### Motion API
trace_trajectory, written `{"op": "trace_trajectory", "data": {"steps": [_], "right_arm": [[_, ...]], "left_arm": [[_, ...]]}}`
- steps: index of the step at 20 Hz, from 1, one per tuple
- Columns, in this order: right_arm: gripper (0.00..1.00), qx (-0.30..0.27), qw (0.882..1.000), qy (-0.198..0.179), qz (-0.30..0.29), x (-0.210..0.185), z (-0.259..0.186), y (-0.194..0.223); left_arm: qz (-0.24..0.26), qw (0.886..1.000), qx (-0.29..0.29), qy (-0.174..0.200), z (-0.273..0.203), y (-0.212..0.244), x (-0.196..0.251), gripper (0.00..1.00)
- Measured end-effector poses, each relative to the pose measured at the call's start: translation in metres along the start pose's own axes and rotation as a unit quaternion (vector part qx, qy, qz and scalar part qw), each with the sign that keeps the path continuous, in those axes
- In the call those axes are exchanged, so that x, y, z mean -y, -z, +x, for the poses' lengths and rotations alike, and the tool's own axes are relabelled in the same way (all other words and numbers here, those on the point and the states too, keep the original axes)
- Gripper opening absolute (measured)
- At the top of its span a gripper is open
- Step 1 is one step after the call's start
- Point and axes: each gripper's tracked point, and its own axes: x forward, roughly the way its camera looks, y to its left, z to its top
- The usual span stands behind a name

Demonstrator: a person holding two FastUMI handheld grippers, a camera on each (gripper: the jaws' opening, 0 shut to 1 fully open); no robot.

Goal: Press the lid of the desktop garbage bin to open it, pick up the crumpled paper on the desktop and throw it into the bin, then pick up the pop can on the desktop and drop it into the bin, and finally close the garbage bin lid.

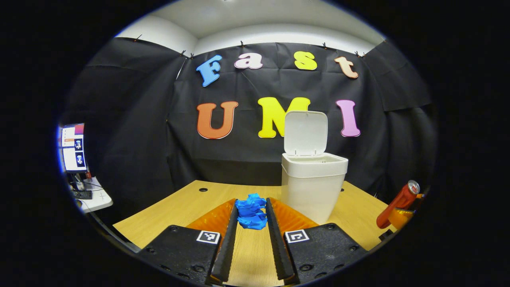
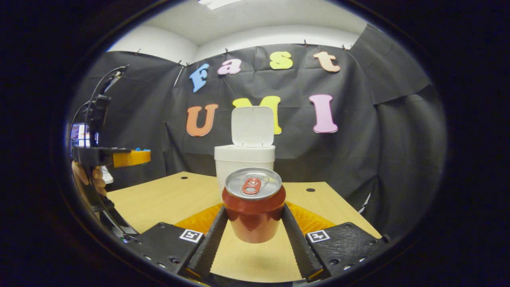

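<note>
The crumpled blue paper (image 1: 251,213) sits pinched between my left gripper's (image 1: 252,205) fingers, lifted off the wooden table (image 1: 179,211). Just to its right stands the white bin (image 1: 312,187), its lid (image 1: 305,133) upright and open. In the right gripper view, my right gripper (image 2: 254,209) is shut on the red pop can (image 2: 253,215), held upright above the table (image 2: 167,199) in front of the bin (image 2: 244,163). The can (image 1: 398,203) also appears tilted at the far right of the left gripper view. The left gripper (image 2: 119,157) hangs high at the left, with a hand (image 2: 85,175) holding it.
A monitor (image 1: 73,147) and a keyboard (image 1: 82,194) sit on a white side desk beyond the table's left edge. The table has small cable holes (image 1: 203,189) near its back edge. Black cloth hangs close behind the bin.
</note>
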Motion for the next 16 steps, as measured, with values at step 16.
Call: {"op": "trace_trajectory", "data": {"steps": [16], "right_arm": [[0.79,-0.006,1.000,-0.013,0.001,0.016,-0.004,0.018]], "left_arm": [[0.003,0.994,0.041,0.097,0.197,-0.095,0.110,0.45]]}}
